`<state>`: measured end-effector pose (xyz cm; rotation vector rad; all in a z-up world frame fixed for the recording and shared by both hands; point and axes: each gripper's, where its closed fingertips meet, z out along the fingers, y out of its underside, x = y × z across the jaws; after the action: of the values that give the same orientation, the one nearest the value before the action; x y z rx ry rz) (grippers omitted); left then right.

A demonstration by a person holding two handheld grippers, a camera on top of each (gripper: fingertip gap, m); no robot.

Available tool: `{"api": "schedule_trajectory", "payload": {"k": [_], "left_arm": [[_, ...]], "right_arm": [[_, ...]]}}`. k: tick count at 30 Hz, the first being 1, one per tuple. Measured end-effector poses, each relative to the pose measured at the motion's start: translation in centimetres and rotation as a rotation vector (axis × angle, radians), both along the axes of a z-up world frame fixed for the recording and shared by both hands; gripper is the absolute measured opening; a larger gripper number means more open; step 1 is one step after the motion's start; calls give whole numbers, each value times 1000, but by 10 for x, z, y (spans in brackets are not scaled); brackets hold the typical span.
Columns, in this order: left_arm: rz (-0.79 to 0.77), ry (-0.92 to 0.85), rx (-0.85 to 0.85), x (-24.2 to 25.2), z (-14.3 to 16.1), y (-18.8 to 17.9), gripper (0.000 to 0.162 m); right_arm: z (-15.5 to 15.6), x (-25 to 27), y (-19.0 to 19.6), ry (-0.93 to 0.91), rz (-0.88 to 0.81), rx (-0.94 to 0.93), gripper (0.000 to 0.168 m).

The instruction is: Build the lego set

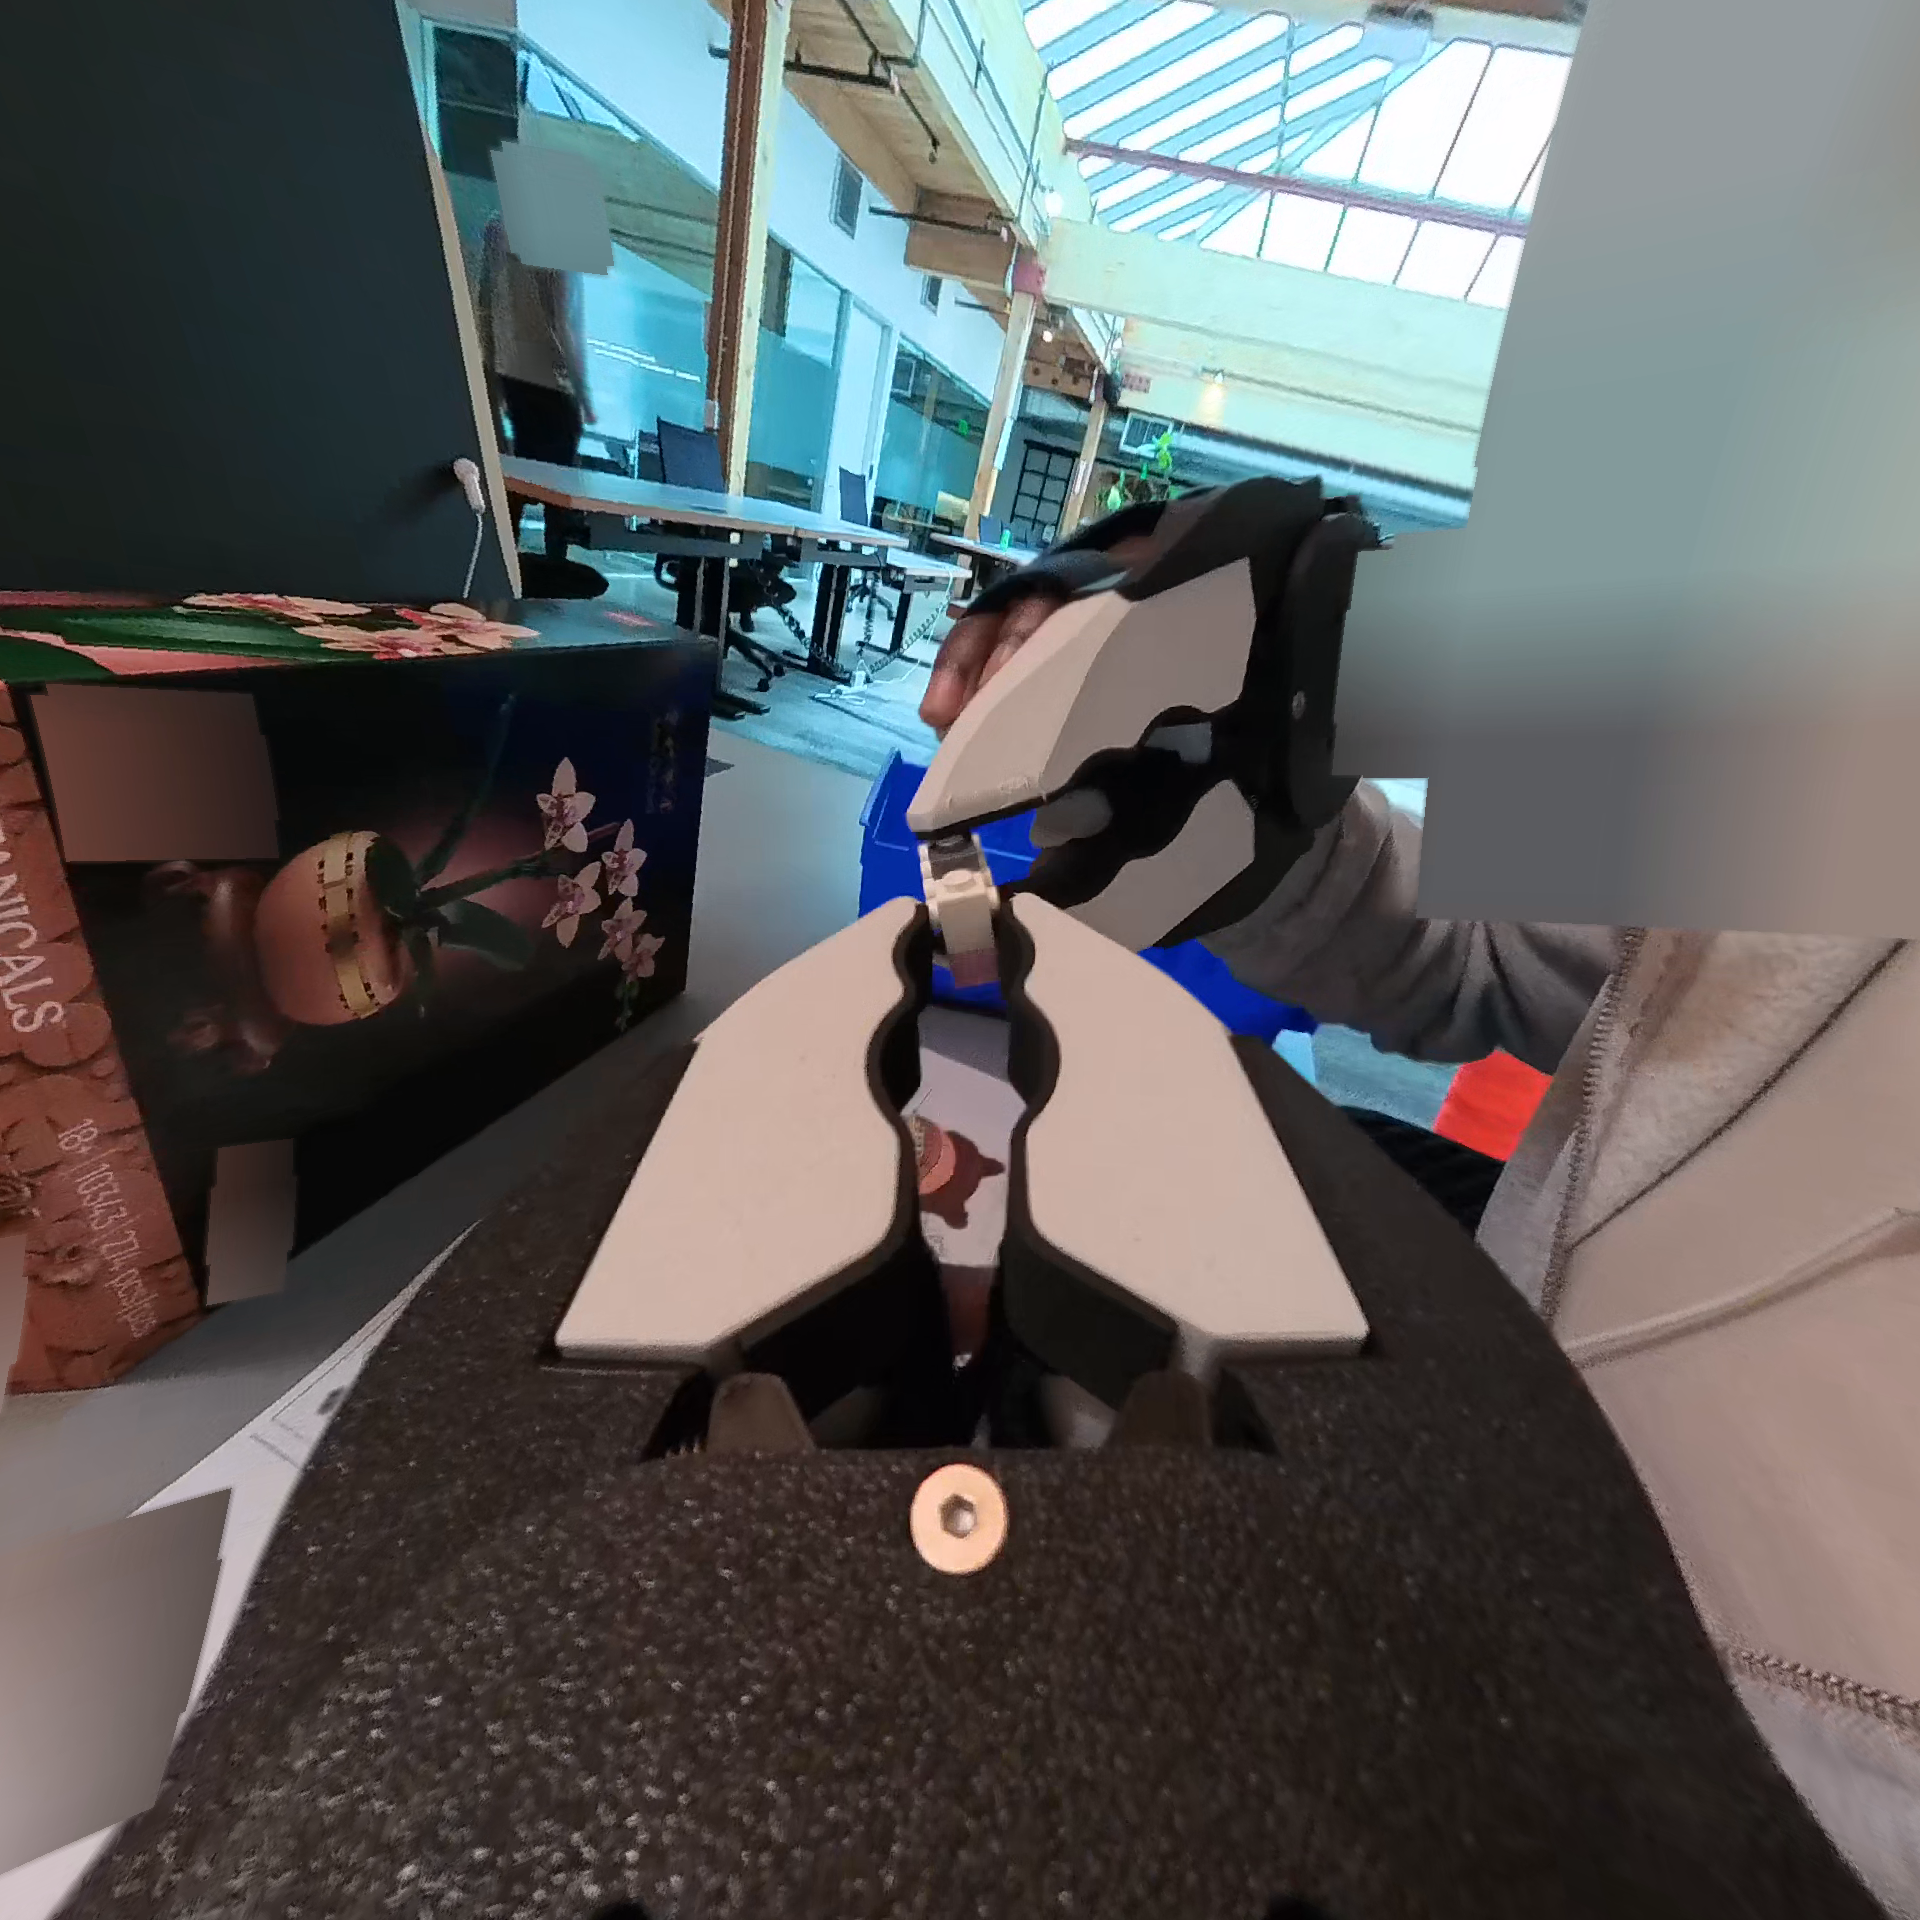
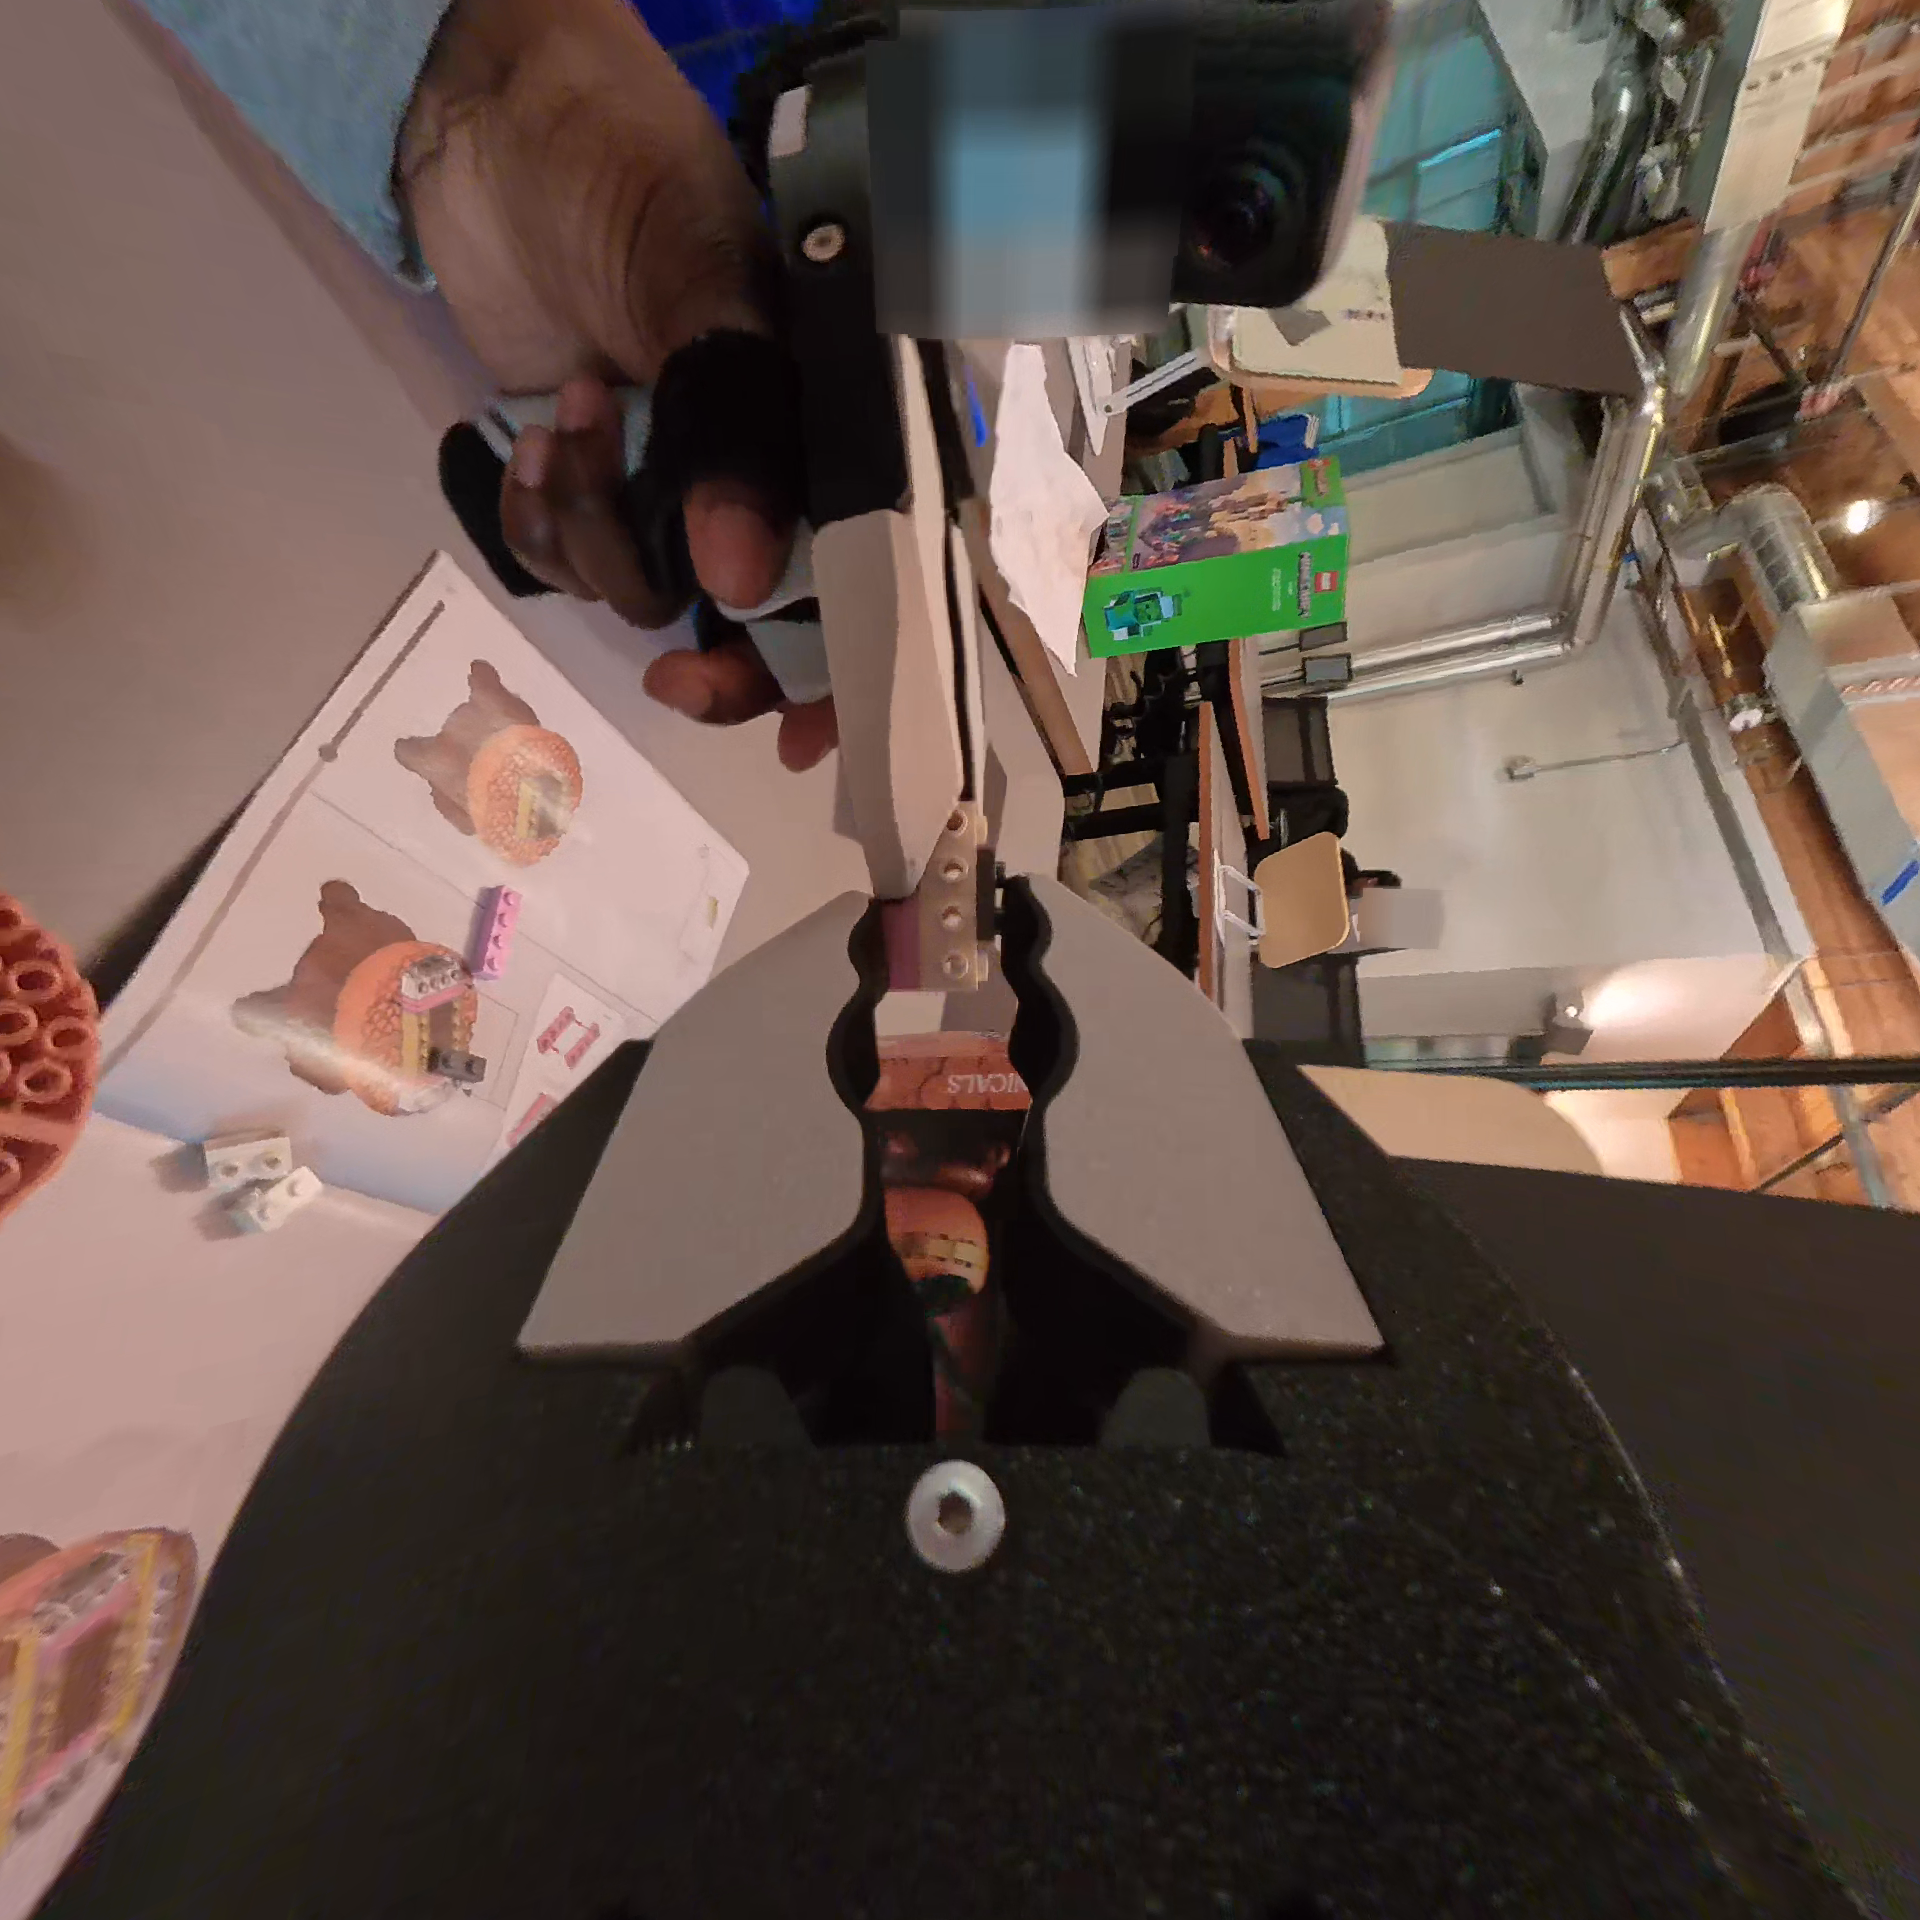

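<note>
Open office behind, desks and skylights; pale worktop [image 2: 208,416] below, carrying an open instruction booklet [image 2: 416,935], two loose grey bricks [image 2: 255,1169], a round orange studded piece [image 2: 31,1049] and the dark set box [image 1: 364,883]. Blue bin [image 1: 904,842] farther back.

Held in the air above all that: a small brick stack [image 1: 961,904], grey plate over a purple brick. Left gripper [image 1: 961,925] closed narrow on the lower part of the stack. Right gripper [image 2: 940,935] also pinched onto it, meeting the left one tip to tip from the other side.

Likely step: pressing two small pieces together, or handing the stack over.

Risks from here: squeezing off-axis could pop the plate off its studs; loosening one pair of jaws early could let the stack twist and drop to the worktop or bounce into the bin; slick tips on such a small part invite slipping.
</note>
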<state>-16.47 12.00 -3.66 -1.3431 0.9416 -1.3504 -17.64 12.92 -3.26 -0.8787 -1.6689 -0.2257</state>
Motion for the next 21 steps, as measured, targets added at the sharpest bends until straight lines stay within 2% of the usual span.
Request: {"api": "schedule_trajectory", "payload": {"k": [4, 6, 9, 10, 11, 14, 18, 21], "left_arm": [[-19, -22, -38, 1, 4, 0, 26], [0, -11, -45, 0, 1, 3, 12], [-5, -30, -85, -3, -1, 2, 11], [-19, -54, -119, -4, 0, 2, 11], [-42, -81, -163, -6, 0, 1, 11], [-130, -165, -294, -9, 1, -5, 10], [-188, -210, -349, -9, 4, -12, 10], [-218, -220, -351, -9, 7, -17, 10]], "right_arm": [[-1, -1, 3, 55, -23, -39, 21], [-3, -3, 1, 39, -27, -24, 21], [-4, -7, -1, 56, -18, -38, 21], [-3, -8, -1, 96, -6, -65, 24], [0, -7, -1, 142, 3, -95, 35], [8, -6, -6, 258, 78, -207, 42], [3, -16, -19, 279, 196, -250, 39], [-2, -20, -16, 260, 189, -243, 33]]}}
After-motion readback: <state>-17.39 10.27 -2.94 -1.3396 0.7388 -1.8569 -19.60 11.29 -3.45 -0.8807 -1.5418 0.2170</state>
